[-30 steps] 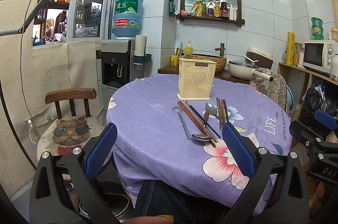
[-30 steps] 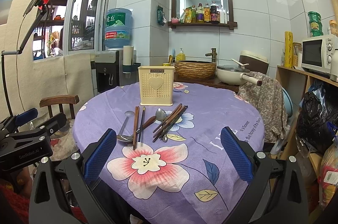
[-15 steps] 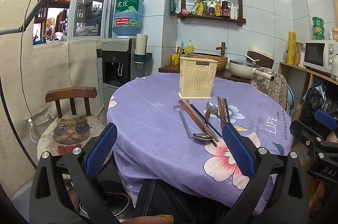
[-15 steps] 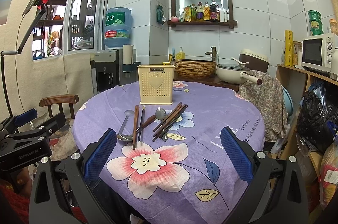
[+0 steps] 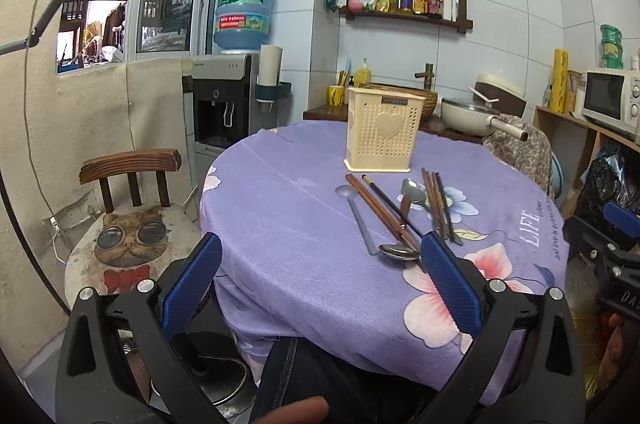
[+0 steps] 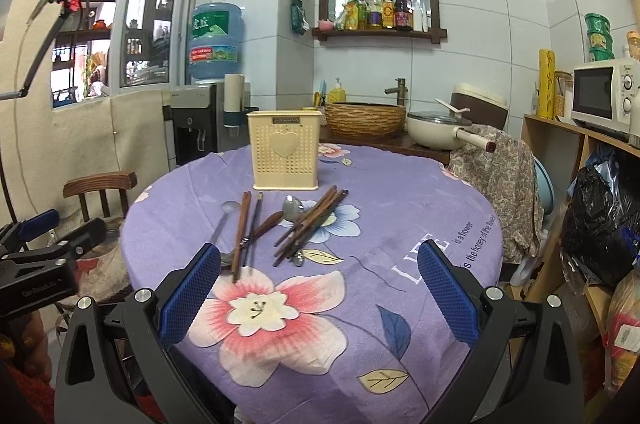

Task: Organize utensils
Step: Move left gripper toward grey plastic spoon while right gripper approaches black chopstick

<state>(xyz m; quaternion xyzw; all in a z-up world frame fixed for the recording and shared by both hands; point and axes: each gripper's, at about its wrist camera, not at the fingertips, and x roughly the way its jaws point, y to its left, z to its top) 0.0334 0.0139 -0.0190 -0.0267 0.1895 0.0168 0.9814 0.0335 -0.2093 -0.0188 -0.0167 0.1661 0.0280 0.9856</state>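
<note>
Nearest, the left gripper [image 5: 320, 276] and the right gripper [image 6: 318, 278] hang above the table's near edge, both spread wide and holding nothing. Beyond them, on the purple floral tablecloth [image 6: 400, 216], the utensils lie loose: a pair of chopsticks [image 6: 241, 228], a grey spoon [image 5: 356, 212], a metal spoon [image 5: 398, 251] and a chopstick bundle [image 6: 312, 224]. Farther back stands the cream holder [image 6: 285, 155], upright; nothing shows above its rim. Assessment: sorting not yet started; every piece remains to be placed.
</note>
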